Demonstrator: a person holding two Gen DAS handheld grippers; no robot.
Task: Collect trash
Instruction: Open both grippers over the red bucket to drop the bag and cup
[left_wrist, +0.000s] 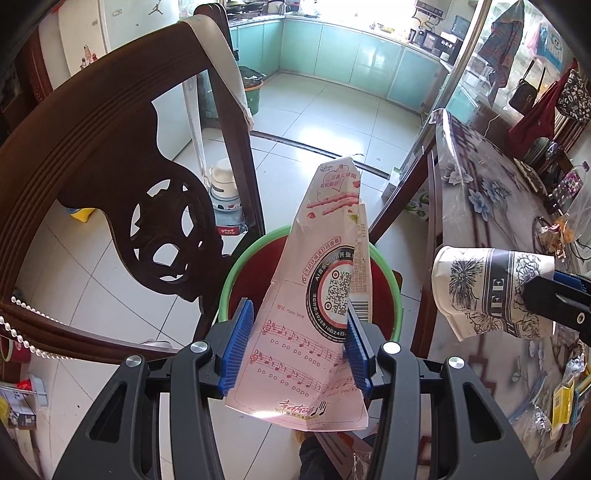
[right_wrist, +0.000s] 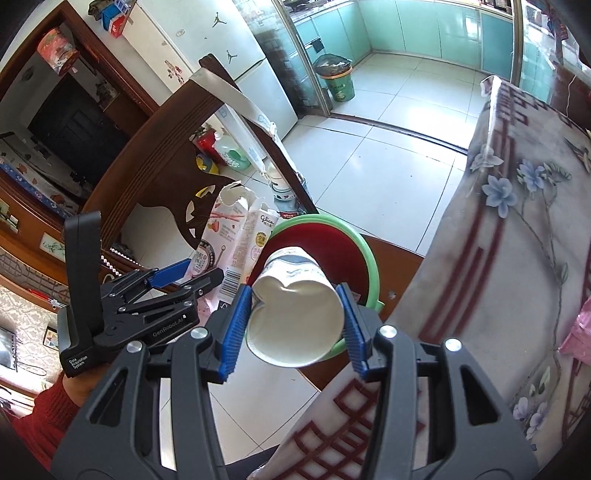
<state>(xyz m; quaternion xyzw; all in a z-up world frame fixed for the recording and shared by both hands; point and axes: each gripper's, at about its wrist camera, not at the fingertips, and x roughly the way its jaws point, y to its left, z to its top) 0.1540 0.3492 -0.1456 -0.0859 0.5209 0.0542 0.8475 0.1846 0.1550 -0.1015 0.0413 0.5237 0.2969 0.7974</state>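
Note:
My left gripper (left_wrist: 298, 345) is shut on a flattened pink snack box (left_wrist: 314, 295) and holds it upright over a red bin with a green rim (left_wrist: 236, 266). My right gripper (right_wrist: 295, 328) is shut on a dented paper cup (right_wrist: 295, 314), its white inside facing the camera, just above the same bin (right_wrist: 354, 240). The cup (left_wrist: 487, 291) and the right gripper (left_wrist: 554, 299) show at the right of the left wrist view. The left gripper (right_wrist: 166, 284) and the box (right_wrist: 229, 236) show at the left of the right wrist view.
A dark carved wooden chair (left_wrist: 122, 177) stands left of the bin. A table with a flowered cloth (right_wrist: 517, 240) is on the right, with wrappers and bags on it (left_wrist: 561, 398). A green trash can (right_wrist: 338, 83) stands farther off by the kitchen door.

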